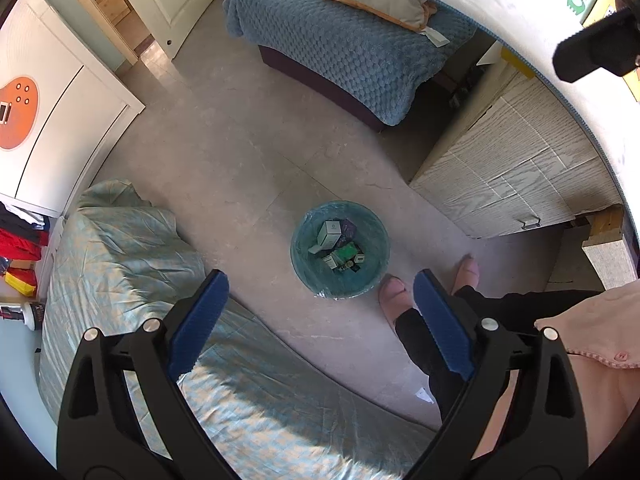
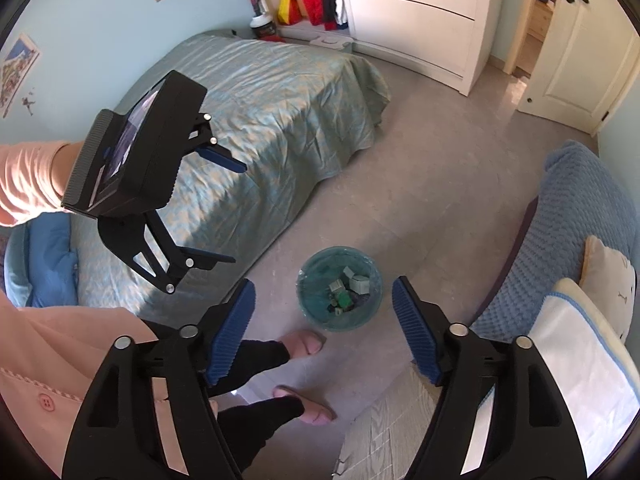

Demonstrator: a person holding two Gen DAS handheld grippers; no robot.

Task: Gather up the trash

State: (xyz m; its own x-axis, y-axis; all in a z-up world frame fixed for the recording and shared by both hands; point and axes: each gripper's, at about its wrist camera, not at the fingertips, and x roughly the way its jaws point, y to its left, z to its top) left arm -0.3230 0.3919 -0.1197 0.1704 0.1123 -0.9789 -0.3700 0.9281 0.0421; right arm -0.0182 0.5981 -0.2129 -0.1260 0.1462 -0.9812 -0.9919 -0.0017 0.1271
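A round teal trash bin point(image 1: 298, 248) lined with a plastic bag stands on the grey floor and holds several small boxes point(image 1: 331, 234). It also shows in the right wrist view point(image 2: 310, 304). My left gripper point(image 1: 320, 284) is open and empty, high above the bin. My right gripper point(image 2: 323, 294) is open and empty, also high above the bin. The left gripper shows from the side in the right wrist view point(image 2: 236, 212), over the bed. The right gripper's fingers point(image 1: 592, 50) show at the top right of the left wrist view.
A bed with a green cover point(image 2: 260, 120) lies on one side, a blue-blanket bed point(image 1: 340, 40) with a pillow on the other. A wood-grain desk cabinet point(image 1: 516, 168) stands by the bin. The person's slippered feet point(image 1: 396, 292) are next to the bin. A white scrap point(image 1: 425, 394) lies on the floor.
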